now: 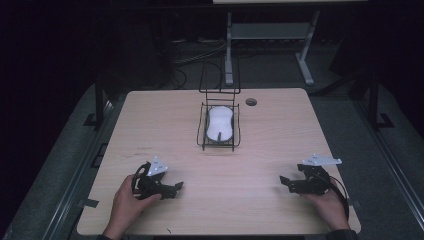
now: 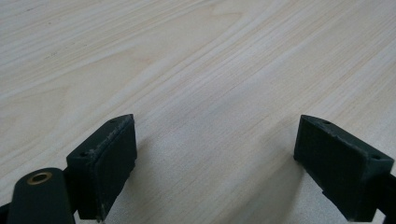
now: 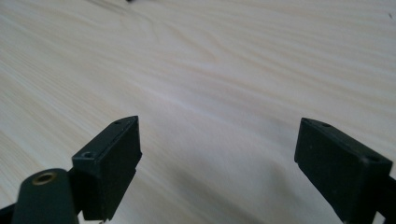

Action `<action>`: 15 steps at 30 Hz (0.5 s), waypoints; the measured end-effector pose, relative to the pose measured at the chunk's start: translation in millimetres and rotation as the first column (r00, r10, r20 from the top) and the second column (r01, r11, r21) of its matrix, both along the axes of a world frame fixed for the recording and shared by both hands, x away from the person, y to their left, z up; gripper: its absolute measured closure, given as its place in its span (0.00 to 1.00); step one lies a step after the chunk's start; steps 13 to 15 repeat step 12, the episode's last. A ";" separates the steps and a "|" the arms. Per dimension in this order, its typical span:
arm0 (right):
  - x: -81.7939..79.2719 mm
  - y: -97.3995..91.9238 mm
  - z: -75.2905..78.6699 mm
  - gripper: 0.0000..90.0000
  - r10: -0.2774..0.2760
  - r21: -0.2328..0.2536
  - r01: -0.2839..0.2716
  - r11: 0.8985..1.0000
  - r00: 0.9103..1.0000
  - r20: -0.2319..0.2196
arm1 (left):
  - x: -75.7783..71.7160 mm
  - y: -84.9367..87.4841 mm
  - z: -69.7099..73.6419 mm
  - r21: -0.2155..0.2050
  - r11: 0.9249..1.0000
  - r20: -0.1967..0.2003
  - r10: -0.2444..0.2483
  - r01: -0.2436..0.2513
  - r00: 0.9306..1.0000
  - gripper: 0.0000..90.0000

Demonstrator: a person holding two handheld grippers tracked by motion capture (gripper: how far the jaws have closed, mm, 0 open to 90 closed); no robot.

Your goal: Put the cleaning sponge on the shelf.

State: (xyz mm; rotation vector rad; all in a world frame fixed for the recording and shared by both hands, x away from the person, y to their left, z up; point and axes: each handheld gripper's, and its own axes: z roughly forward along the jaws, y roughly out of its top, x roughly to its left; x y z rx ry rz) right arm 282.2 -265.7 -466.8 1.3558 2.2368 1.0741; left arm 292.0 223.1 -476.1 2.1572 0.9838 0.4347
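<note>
A dim lab: bare wooden table (image 1: pixel 165 140), loose floor cables (image 1: pixel 197 55), metal stand (image 1: pixel 267 35) behind.

White object (image 1: pixel 220 124) in wire basket (image 1: pixel 202 131): identity too small to tell.

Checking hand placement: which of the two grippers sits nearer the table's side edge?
The right gripper; its hand lies close to the table edge, while the left gripper sits further in.

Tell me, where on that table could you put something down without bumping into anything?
Plenty of room. The wide strip of table between the left tool and the right tool is bare. So are the stretches on either side of the wire basket. The one crowded spot is the far middle, where that basket sits holding a white object.
</note>
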 end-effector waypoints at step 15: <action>-14.7 -6.1 -15.0 0.13 -0.027 -0.050 0.027 0.998 1.000 0.009 | -0.1 -0.1 -0.1 -0.001 1.000 0.000 0.001 -0.001 1.000 0.14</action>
